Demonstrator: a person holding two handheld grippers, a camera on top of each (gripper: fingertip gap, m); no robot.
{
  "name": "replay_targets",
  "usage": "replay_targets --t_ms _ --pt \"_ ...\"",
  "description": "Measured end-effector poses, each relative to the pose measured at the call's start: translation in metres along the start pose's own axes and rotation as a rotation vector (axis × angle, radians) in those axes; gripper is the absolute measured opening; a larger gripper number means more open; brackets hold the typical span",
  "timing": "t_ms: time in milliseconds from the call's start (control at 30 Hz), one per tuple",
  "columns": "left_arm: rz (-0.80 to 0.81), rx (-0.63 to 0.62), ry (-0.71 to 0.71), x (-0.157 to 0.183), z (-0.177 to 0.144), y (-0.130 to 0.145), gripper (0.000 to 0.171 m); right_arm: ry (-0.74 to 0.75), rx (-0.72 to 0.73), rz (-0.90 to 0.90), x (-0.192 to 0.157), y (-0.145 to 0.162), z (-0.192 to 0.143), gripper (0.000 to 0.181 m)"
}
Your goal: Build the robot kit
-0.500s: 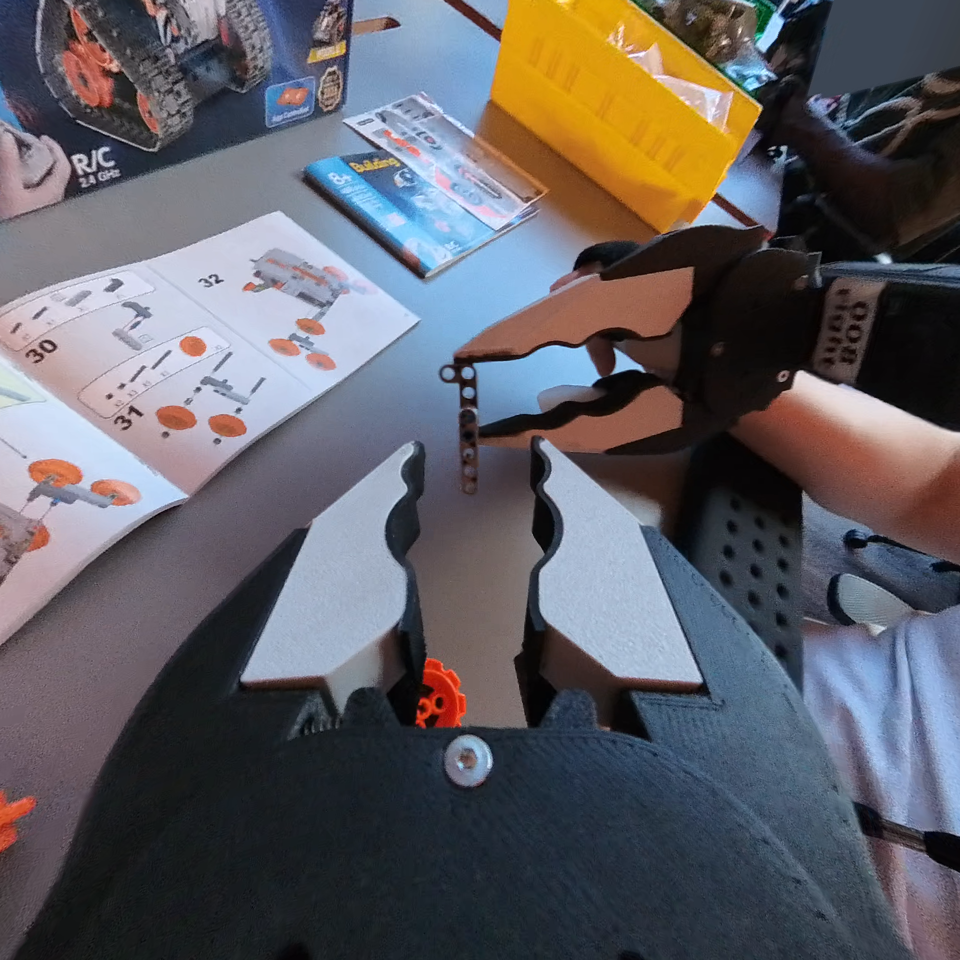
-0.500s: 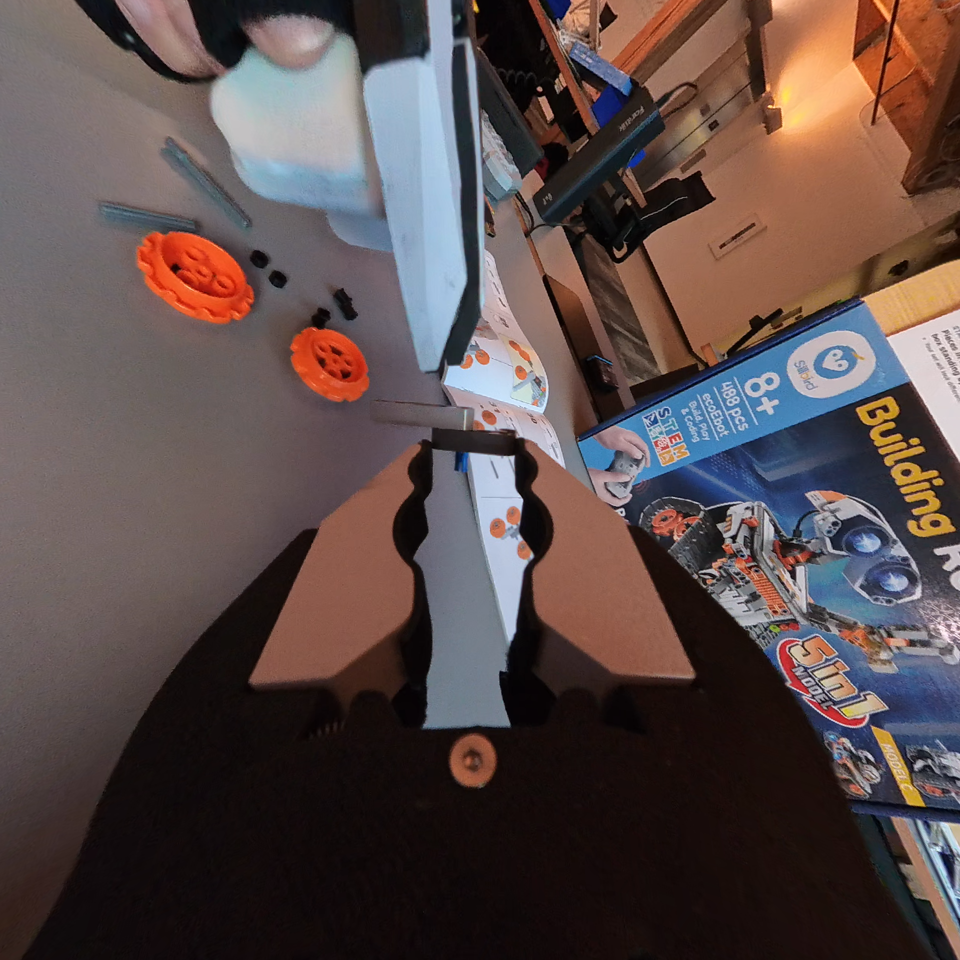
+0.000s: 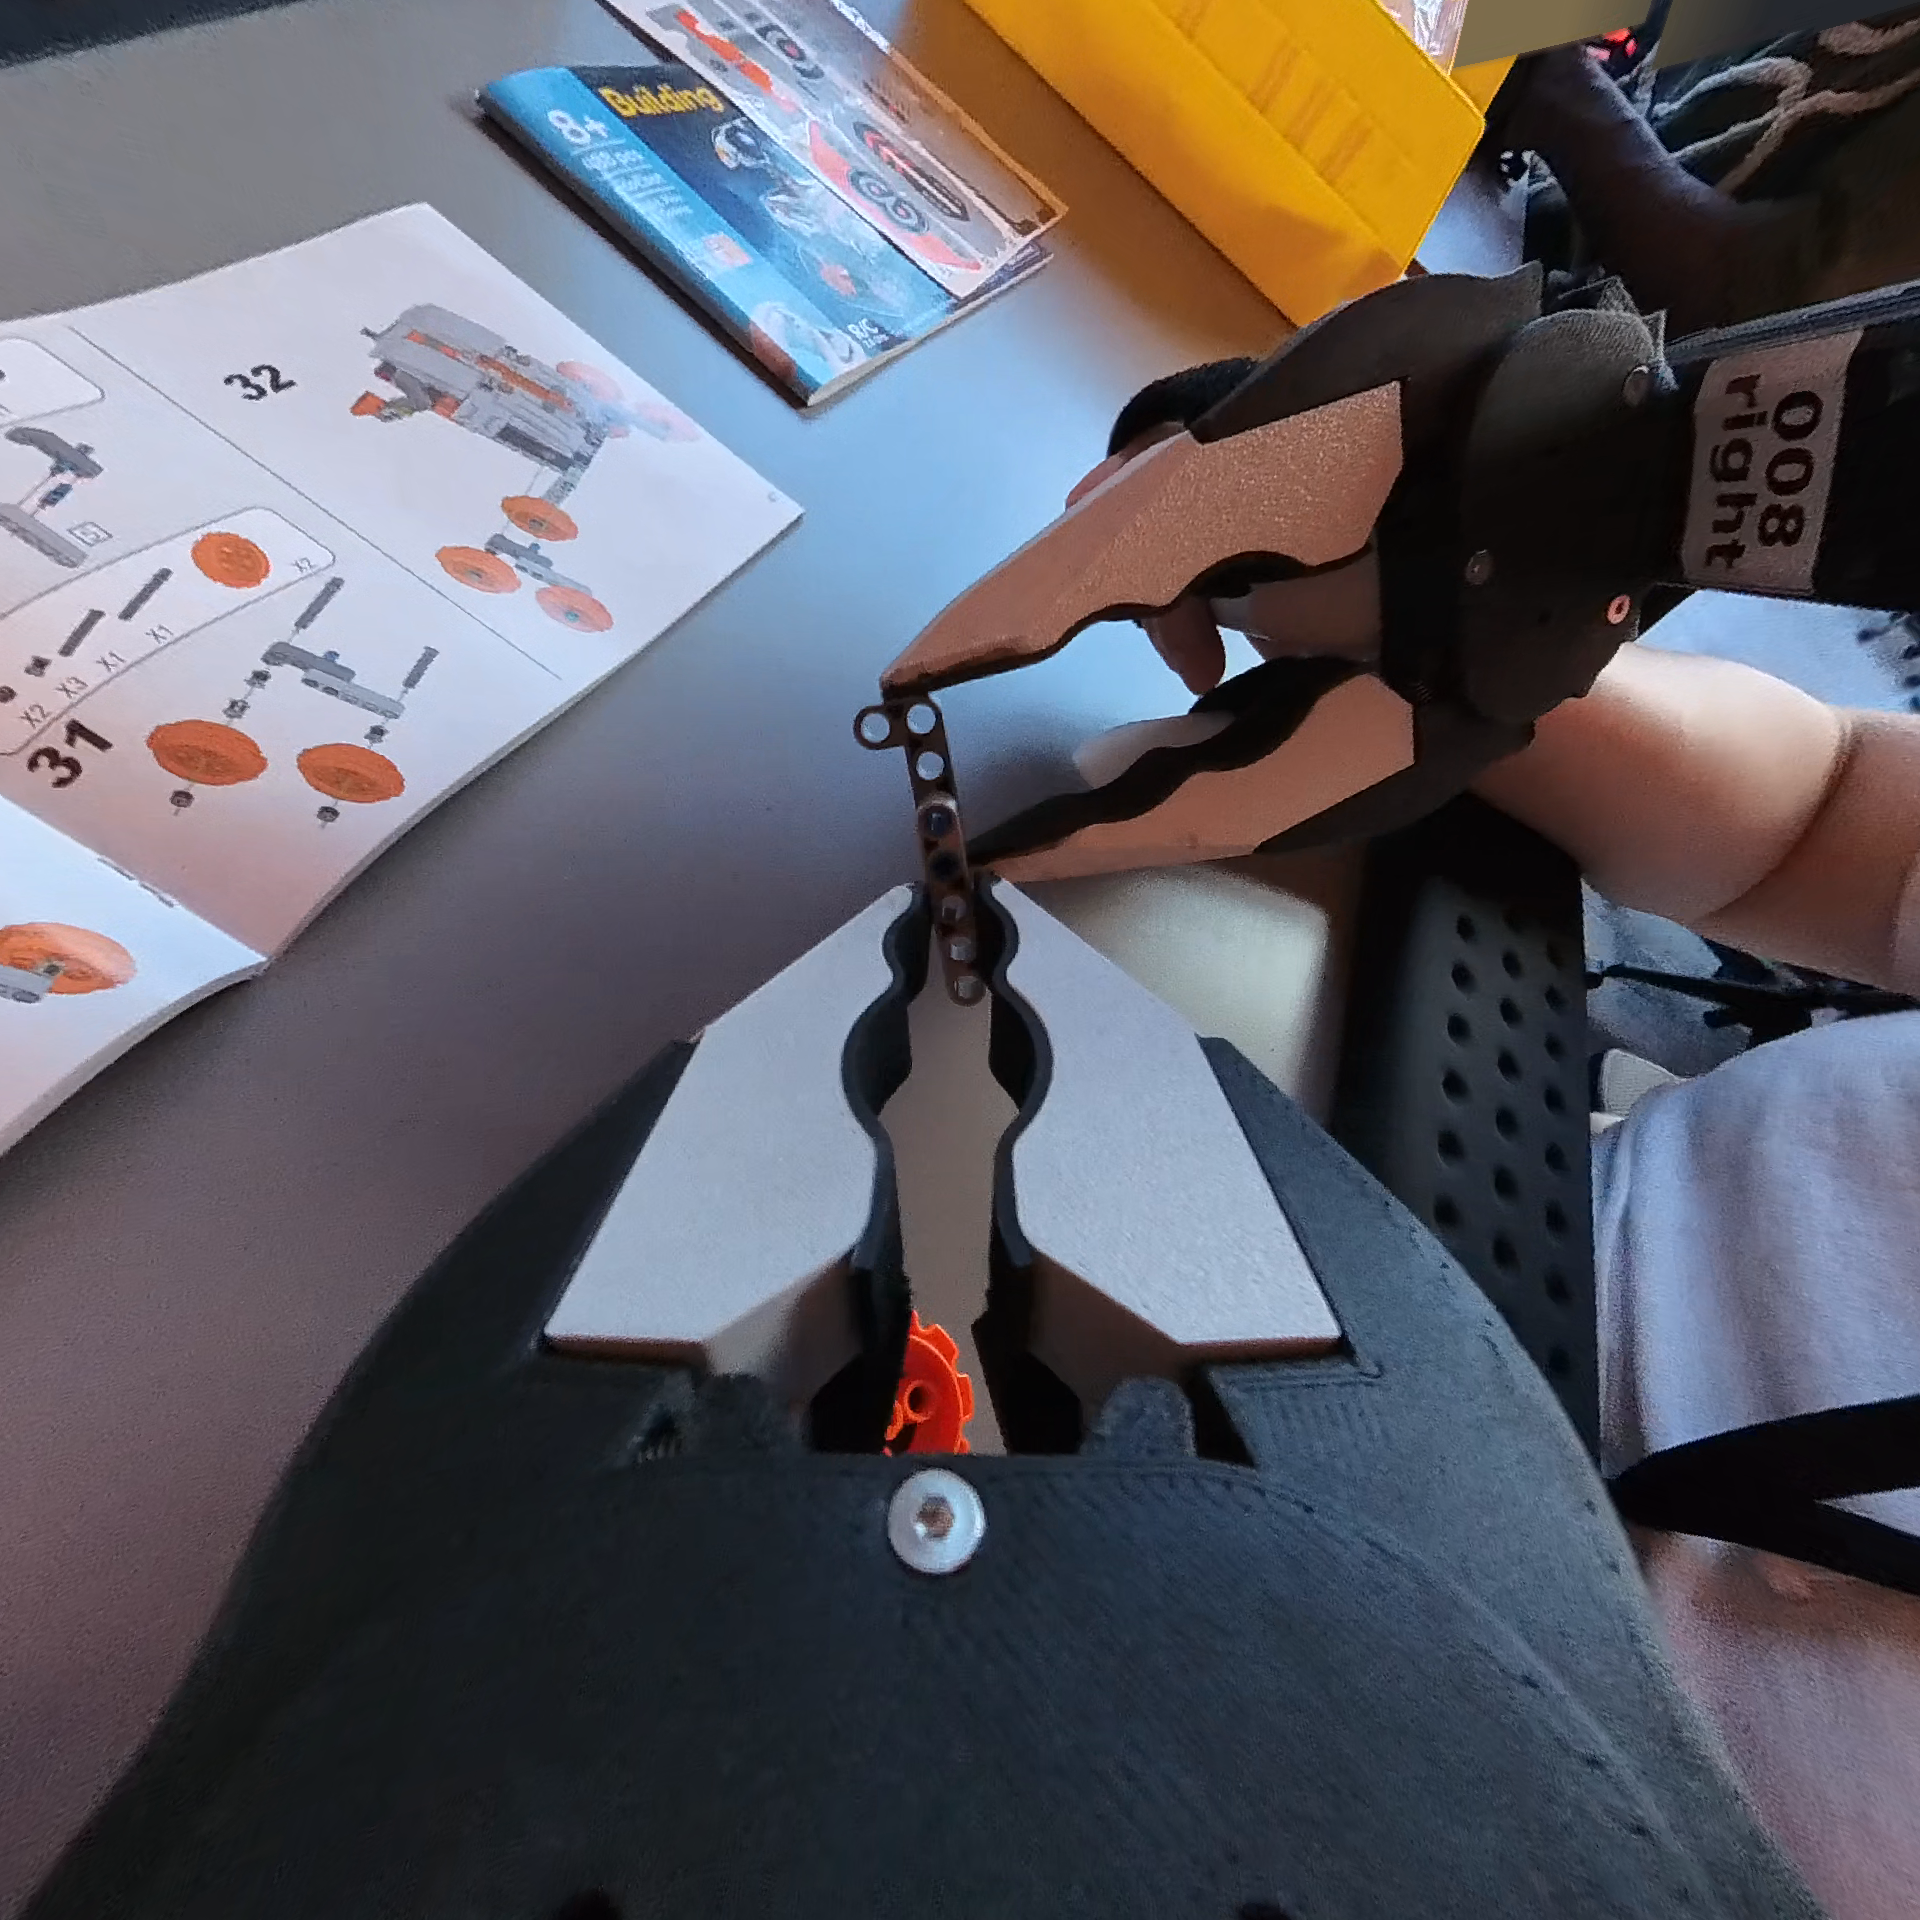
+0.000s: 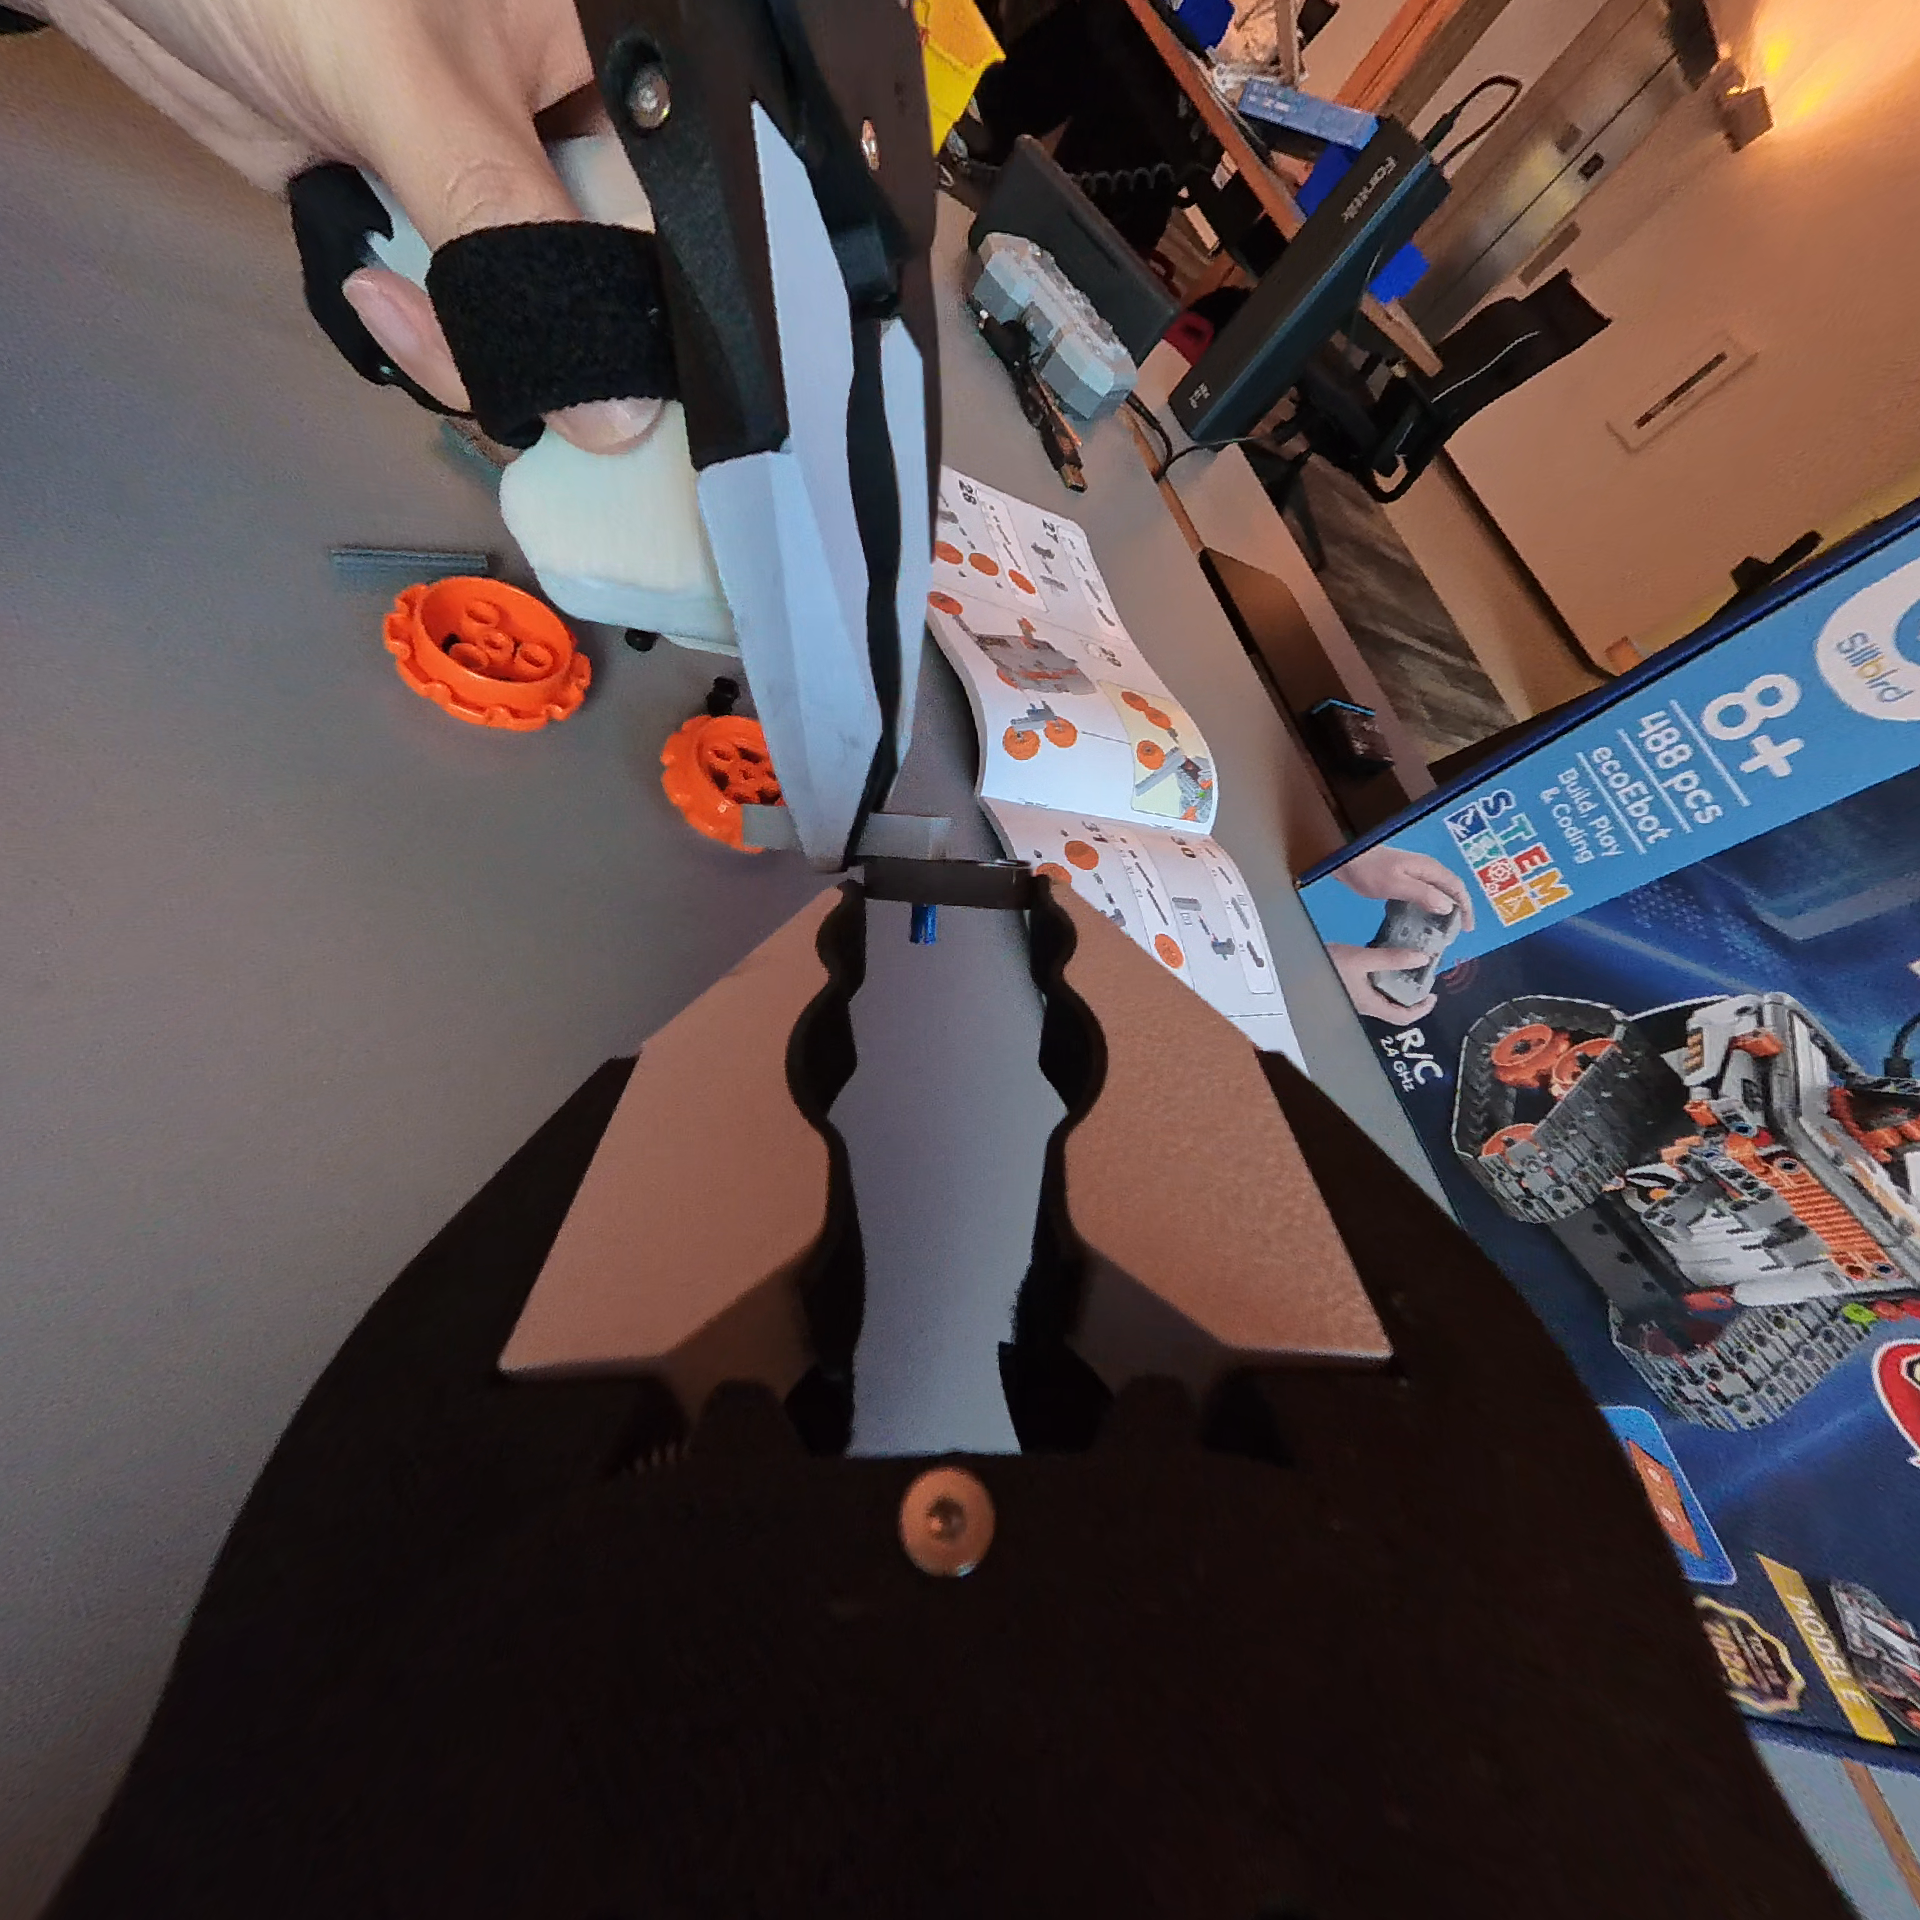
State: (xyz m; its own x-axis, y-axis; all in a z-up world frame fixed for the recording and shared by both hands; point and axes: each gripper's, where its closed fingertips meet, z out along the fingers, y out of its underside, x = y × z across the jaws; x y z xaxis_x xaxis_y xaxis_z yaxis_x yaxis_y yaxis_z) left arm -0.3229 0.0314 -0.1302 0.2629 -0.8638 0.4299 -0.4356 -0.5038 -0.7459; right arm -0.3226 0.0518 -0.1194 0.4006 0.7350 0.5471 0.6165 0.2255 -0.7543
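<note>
A dark perforated beam [image 3: 928, 767] with a short bent end stands upright above the grey table [image 3: 623, 935]. My right gripper [image 4: 945, 899] is shut on it, holding it between its two fingertips; it also shows in the left wrist view [image 3: 935, 774], coming in from the right. My left gripper [image 3: 953, 904] is shut on the beam's lower end. In the right wrist view it [image 4: 847, 847] comes down from above, held by a hand. The beam [image 4: 945, 883] shows edge-on there, with a small blue pin [image 4: 923, 923] in it.
An open instruction booklet [image 3: 364, 582] lies at the left, with a small booklet [image 3: 727, 229] and a yellow bin [image 3: 1247, 135] behind it. Two orange wheels [image 4: 483, 649] [image 4: 722, 774] and a grey axle [image 4: 410, 566] lie on the table. The kit box [image 4: 1662, 1039] stands at the right. My two grippers' fingertips are within a few centimetres of each other. The grey axle [image 4: 410, 566] is about 12 centimeters from my left fingertips.
My left gripper has moved forward and shut on the lower end of the beam. The right gripper still holds the beam.
</note>
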Motion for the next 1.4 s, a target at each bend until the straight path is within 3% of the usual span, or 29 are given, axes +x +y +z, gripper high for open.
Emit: replay_targets --t_ms 167,233,333,500,633,767,867,1000,1133,1233,1400 --pt "-0.083 0.053 0.047 0.002 -0.002 -0.006 0.005 -0.052 0.040 0.056 0.004 0.000 -0.003 0.031" --pt "-0.132 0.118 0.085 0.005 -0.005 -0.015 0.005 -0.108 0.052 0.159 0.007 0.005 -0.005 0.041" --pt "-0.198 0.217 0.120 0.003 -0.012 -0.027 0.005 -0.252 0.074 0.415 0.009 0.017 -0.006 0.056" --pt "-0.275 0.284 0.149 0.002 -0.017 -0.031 0.005 -0.498 0.337 0.913 0.024 -0.009 -0.023 0.043" --pt "-0.259 0.289 0.177 0.011 -0.016 -0.034 0.005 -0.525 0.450 1.166 0.041 -0.016 -0.027 0.032" --pt "-0.229 0.265 0.161 0.011 -0.014 -0.033 0.005 -0.593 0.462 1.285 0.041 -0.019 -0.025 0.026" --pt "-0.241 0.267 0.185 0.015 -0.012 -0.034 0.005 -0.706 0.386 1.316 0.022 -0.019 -0.020 0.023" --pt "-0.206 0.245 0.203 0.023 -0.007 -0.033 0.005 -0.762 0.428 1.337 0.020 -0.028 -0.024 0.006" --pt "-0.190 0.281 0.241 0.030 -0.012 -0.039 0.006 -0.803 0.451 1.341 0.021 -0.033 -0.030 0.006" --pt "-0.172 0.291 0.262 0.032 -0.016 -0.043 0.021 -0.856 0.495 1.408 0.023 -0.038 -0.034 0.006" --pt "-0.116 0.272 0.229 0.032 -0.016 -0.040 0.016 -0.879 0.461 1.399 0.012 -0.040 -0.031 0.006"
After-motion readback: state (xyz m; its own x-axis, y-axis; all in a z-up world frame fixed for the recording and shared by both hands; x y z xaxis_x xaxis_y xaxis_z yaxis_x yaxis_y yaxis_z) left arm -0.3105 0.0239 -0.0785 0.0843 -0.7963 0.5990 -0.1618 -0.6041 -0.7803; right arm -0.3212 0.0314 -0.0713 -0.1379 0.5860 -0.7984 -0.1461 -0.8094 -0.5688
